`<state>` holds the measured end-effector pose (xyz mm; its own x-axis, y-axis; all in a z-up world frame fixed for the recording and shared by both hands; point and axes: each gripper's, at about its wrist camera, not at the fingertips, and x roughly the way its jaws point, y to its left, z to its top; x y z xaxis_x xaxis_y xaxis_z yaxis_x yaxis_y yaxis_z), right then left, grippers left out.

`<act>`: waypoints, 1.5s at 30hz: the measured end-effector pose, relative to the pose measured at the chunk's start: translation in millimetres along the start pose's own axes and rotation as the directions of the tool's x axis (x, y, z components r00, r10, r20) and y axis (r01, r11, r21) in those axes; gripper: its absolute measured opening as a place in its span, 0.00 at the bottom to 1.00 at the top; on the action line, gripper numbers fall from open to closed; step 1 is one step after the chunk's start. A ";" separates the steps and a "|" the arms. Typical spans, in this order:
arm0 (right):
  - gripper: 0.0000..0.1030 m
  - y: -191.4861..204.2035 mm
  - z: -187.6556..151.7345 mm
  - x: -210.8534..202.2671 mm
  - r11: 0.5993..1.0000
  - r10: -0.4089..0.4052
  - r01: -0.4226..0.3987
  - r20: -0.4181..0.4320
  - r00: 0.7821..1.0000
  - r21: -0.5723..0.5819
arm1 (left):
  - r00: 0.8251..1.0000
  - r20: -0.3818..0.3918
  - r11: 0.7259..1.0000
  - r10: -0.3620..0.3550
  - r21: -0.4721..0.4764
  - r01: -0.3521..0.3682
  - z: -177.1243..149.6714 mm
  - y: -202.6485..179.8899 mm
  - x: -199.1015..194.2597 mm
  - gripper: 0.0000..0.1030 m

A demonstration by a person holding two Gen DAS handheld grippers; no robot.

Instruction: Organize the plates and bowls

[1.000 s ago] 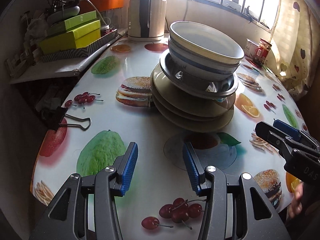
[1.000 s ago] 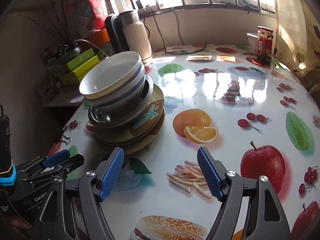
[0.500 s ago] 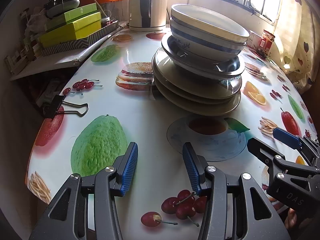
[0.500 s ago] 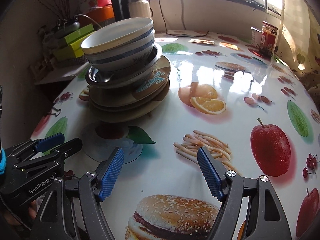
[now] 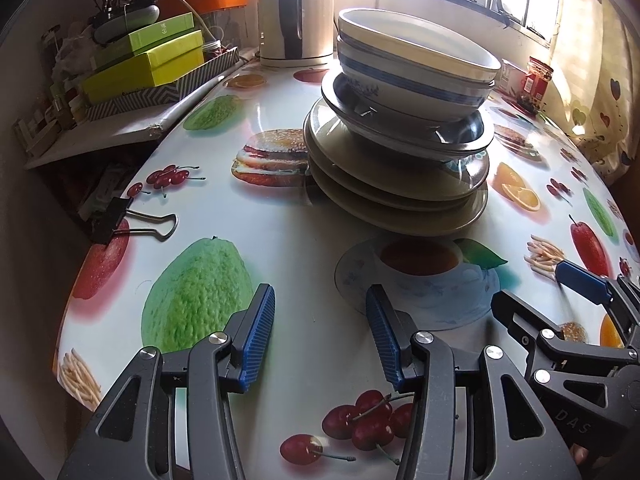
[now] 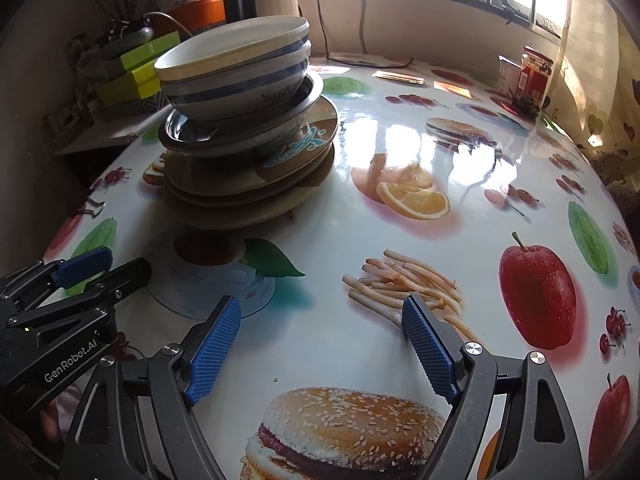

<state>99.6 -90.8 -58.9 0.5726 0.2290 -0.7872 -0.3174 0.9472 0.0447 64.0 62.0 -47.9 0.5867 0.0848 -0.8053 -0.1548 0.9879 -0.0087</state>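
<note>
Both claws, left claw (image 5: 320, 332) and right claw (image 6: 322, 344), released, have neared the stacked bowls (image 5: 412, 64).

left hand-held gripper (image 5: 320, 336): black frame | blue ribbed pads | silver screws | "GenRobot.AI"

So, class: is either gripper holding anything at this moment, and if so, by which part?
Nothing is held. The left gripper and right gripper are both open above the table, short of the stacked bowls and plates.
</note>
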 end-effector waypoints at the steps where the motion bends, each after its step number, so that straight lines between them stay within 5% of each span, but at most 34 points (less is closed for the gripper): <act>1: 0.82 0.9 -0.8 -0.1 1.000 -0.008 0.008 0.003 1.000 -0.002 | 1.000 0.000 1.000 0.000 -0.001 0.000 0.1 0.1 0.1 0.48; 45: 0.86 2.4 -3.7 -1.3 0.999 -0.038 0.039 0.024 0.999 -0.012 | 1.000 0.002 1.000 -0.003 0.003 0.003 -0.6 -2.8 0.7 0.55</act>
<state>95.2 -89.6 -60.1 0.6022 0.1977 -0.7735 -0.3038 0.9527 0.0070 64.3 59.2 -48.7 0.5884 0.0822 -0.8044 -0.1505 0.9886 -0.0091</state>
